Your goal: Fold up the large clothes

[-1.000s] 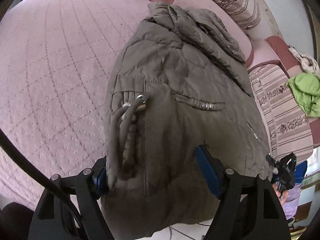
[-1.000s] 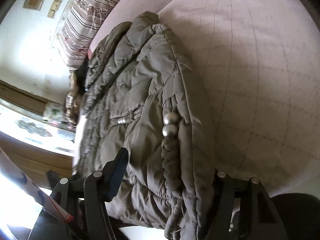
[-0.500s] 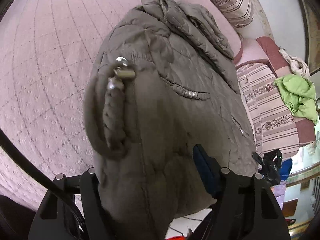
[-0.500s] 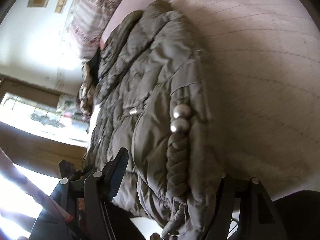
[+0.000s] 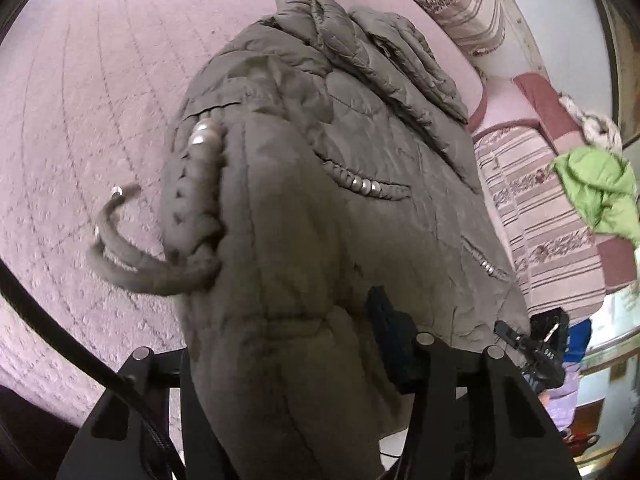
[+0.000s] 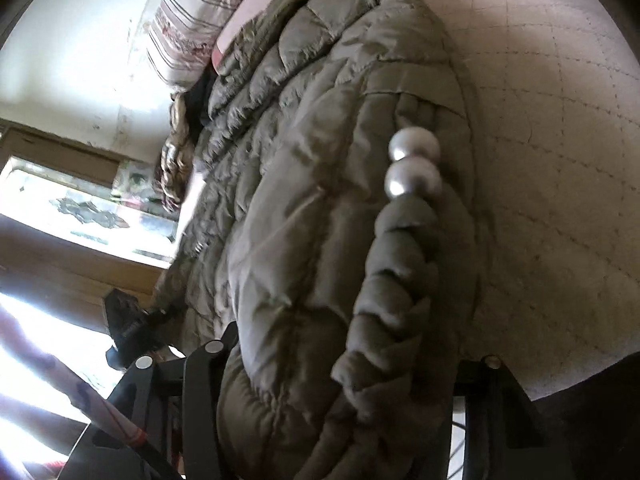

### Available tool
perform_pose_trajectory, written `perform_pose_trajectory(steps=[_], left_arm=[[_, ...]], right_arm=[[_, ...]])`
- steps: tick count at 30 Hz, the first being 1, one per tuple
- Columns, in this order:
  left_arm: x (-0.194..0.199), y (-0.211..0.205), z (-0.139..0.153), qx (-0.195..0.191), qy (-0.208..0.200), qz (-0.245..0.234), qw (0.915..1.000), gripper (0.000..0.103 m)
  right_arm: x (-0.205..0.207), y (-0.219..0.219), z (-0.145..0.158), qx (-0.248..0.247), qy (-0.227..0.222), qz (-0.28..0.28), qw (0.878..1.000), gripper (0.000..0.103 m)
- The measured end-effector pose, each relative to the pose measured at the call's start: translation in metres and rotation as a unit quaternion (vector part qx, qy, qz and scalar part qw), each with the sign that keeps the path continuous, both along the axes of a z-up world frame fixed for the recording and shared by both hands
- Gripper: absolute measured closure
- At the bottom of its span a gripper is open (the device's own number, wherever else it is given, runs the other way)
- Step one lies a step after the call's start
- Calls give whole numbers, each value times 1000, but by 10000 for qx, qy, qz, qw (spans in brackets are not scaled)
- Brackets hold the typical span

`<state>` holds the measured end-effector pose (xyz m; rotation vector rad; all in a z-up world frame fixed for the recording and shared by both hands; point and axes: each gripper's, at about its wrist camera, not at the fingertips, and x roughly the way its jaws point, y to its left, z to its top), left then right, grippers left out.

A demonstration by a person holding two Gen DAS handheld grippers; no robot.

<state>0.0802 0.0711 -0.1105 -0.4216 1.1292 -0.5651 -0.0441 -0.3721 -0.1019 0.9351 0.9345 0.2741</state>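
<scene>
Olive quilted jacket (image 5: 320, 208) sprawls across the pink bedspread (image 5: 80, 120), its near hem bunched up at both cameras. Left gripper (image 5: 288, 364) has just been closing, hem fabric packed between its jaws and pinched. Right gripper (image 6: 340, 376) has been closing too, clamping a thick fold beside the braided cord (image 6: 392, 280) with two pearl beads (image 6: 414, 164).

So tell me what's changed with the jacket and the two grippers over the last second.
Both grippers have just been closing on the near hem of the olive padded jacket: the left gripper and the right gripper now have bunched padding filling the gap between their fingers. The braided drawcord has swung out to the left. The jacket's far end stays on the pink bedspread.
</scene>
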Motion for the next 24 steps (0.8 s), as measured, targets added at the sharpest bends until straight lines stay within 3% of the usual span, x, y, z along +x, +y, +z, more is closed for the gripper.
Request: perform_pose_trajectory(steps=[2,5,7,8,9,10,12,17,24], left_arm=[[4,-2,-6,-87,99,57,9999,51],[6,-8,-8,-260,92,124,9995,34],[4,-17,-4,-98,35,176,9998,32],[3,-22,-2,85,5,190,9998,36],[2,-26,1,286,-21,233,9993,53],[0,-29,3,621,-17,337,9975,63],[-2,-25,8,670,50,462,9967,78],[-15,-10,32,477,-45,574,9972,86],[-47,11,59,486,-183,500,9974,87]], right_arm=[[2,1,-1,-22,24,-37,10000,50],[6,4,-7,-118,168,-117,9997,49],[7,6,-7,-95,176,-217,9996,48],[6,6,-7,-97,188,-275,9994,48],[5,7,-7,-104,202,-359,9991,48],[4,8,-6,-130,224,-442,9987,49],[2,9,-3,-267,288,-546,9977,59],[1,14,21,-626,228,-622,9958,71],[-27,30,65,-1202,-112,-185,9925,74]])
